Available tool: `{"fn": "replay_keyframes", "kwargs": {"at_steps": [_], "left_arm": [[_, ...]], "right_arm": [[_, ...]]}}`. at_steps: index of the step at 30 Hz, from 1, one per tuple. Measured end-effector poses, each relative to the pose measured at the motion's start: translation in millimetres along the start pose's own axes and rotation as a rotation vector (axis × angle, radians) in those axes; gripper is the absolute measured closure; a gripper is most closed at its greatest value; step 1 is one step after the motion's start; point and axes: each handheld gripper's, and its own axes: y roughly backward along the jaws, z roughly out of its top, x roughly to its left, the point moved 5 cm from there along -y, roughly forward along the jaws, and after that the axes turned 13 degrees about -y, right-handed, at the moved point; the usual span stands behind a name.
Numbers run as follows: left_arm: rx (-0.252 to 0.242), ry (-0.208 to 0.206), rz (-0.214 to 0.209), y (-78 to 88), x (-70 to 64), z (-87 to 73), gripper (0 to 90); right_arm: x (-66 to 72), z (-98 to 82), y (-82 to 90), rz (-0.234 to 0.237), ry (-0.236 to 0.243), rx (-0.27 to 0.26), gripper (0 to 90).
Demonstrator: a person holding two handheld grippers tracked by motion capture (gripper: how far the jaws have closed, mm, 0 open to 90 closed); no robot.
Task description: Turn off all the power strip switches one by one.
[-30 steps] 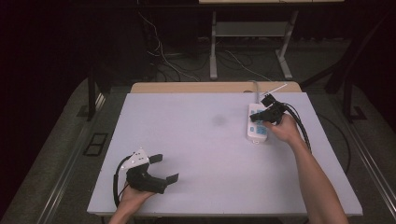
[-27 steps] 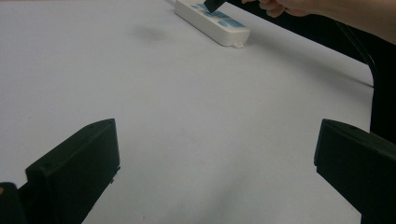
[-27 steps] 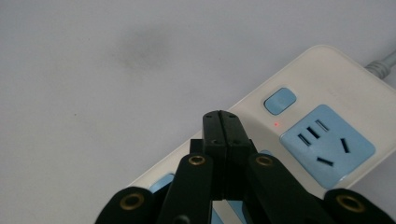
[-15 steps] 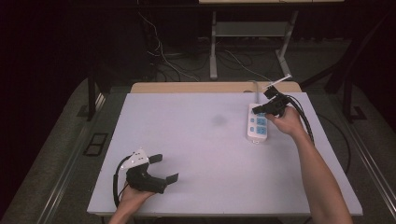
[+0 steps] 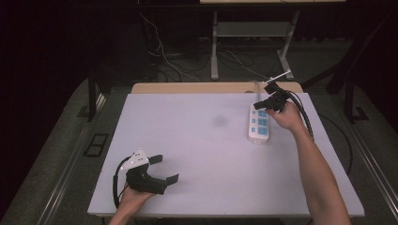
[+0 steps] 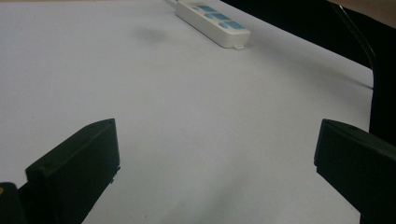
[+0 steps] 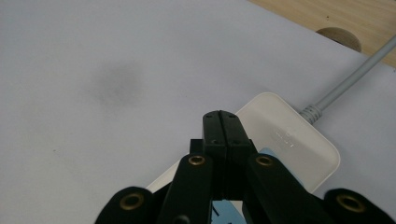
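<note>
Where the counter (image 5: 187, 140) nears its far right corner, lies a white power strip (image 5: 259, 124), long axis near-to-far, cord end away. Right gripper (image 5: 259, 101) pressed together above its far end; left gripper (image 5: 165, 169) spread wide at near left edge.

Both grippers are black plastic. The left gripper (image 5: 165, 168) has chunky blocky jaws, a pale grey three-cornered plate on top and a black cable looping off the back. The right gripper (image 7: 221, 122) has slim linkage arms with brass-coloured rivets, little screws near the tips and a black cable bundle. Forearms are bare, no sleeves.
</note>
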Motion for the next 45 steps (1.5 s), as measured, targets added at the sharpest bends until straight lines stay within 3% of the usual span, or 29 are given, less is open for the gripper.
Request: {"fn": "replay_keyframes", "kwargs": {"at_steps": [8, 15, 25, 37, 41, 45], "left_arm": [[-0.002, -0.003, 0.001, 0.6, -0.2, 0.3, 0.0], [-0.003, -0.005, 0.001, 1.3, 0.0, 0.4, 0.0], [-0.006, -0.012, -0.001, 2.6, -1.1, 1.2, 0.0], [-0.007, -0.017, -0.004, 2.7, -2.9, 1.9, 0.0], [-0.007, -0.019, -0.005, 2.8, -3.7, 2.2, 0.0], [-0.006, -0.022, -0.008, 2.5, -4.4, 2.2, 0.0]], "right_arm": [[-7.6, -0.4, -12.9, -0.005, -0.043, -0.005, 90.0], [-10.5, -5.1, -24.2, -0.004, -0.072, 0.023, 90.0], [-11.8, -5.6, -28.0, -0.031, -0.059, 0.024, 90.0], [-16.1, -9.2, -27.5, 0.020, -0.091, -0.001, 90.0], [-16.0, -9.6, -27.6, 0.019, -0.094, -0.007, 90.0], [-13.9, -9.4, -27.9, -0.003, -0.067, -0.004, 90.0]]}}
